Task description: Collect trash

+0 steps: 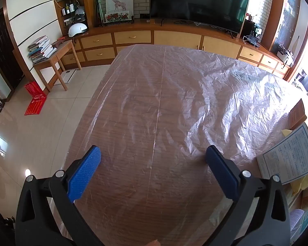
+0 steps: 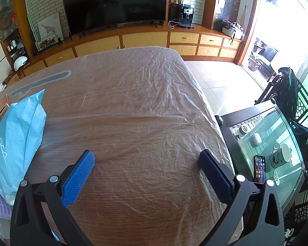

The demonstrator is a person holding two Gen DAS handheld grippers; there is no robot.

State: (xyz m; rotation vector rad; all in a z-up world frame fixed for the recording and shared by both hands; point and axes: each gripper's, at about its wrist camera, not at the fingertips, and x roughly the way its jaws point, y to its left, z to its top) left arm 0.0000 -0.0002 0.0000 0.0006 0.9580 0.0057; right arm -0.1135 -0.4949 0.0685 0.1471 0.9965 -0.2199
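Note:
A wooden table [image 1: 133, 106] covered with clear plastic sheet fills both views. My left gripper [image 1: 153, 153] is open and empty above it. At the right edge of the left wrist view lie a printed white paper [image 1: 291, 153], yellow wrappers [image 1: 306, 182] and a brown box [image 1: 297, 112]. My right gripper [image 2: 146, 157] is open and empty above the table [image 2: 143, 112]. A light blue plastic package [image 2: 16, 143] lies at the left of the right wrist view, left of the gripper, with a brown box [image 2: 0, 106] behind it.
A TV [image 1: 195, 2] stands on a wooden cabinet [image 1: 174, 37] beyond the table. A side table with books [image 1: 51, 59] and a red bag [image 1: 36, 100] are at the left on the floor. A glass-topped stand [image 2: 267, 143] with a phone [image 2: 259, 169] and mug is at the right.

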